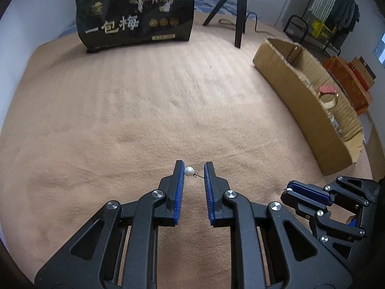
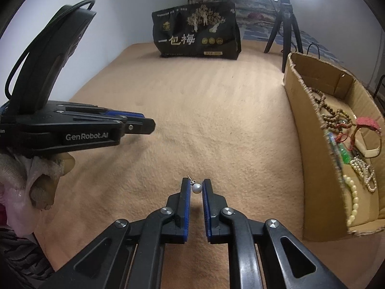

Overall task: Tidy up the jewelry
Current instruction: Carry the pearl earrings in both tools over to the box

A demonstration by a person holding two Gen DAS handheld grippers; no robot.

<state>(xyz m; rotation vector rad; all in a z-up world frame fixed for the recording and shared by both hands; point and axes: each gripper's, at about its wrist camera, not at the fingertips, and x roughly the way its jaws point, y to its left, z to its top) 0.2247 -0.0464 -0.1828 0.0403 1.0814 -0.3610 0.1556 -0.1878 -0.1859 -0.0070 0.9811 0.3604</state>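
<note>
so the big thing here is the tan blanket (image 2: pixel 216 125) covering the whole surface, and everything hangs off the cardboard box (image 2: pixel 312 159) sitting along its right edge. That box already has a pile of jewelry in it, wooden bead strands (image 2: pixel 336 118), a pearl necklace (image 2: pixel 364 172), a pale chunky bead string (image 2: pixel 353 200), so I'd guess that's where stuff is being collected. Far behind the box there's a black bag (image 1: pixel 136 14) with gold tree print and a tripod (image 1: pixel 238 7), not part of the job. Now the small stuff: the right gripper (image 2: pixel 196 187) sits left of the box, near it, with a pearl earring (image 2: pixel 196 188) pinched between its blue pads, pearl squeezed sideways and the little metal post poking up and away to the left. The left gripper (image 1: pixel 194 172) is further left of the box, well apart from it, and has a second pearl earring (image 1: pixel 189 171): pearl against its left pad, post running across to the right pad, so the long axis lies crosswise between the fingers and it looks lightly clamped end to end, hard to be sure how firmly. What matters for the next move imo: the box lies to the right of both, the right gripper is clearly the nearer one, so it probably goes first
</note>
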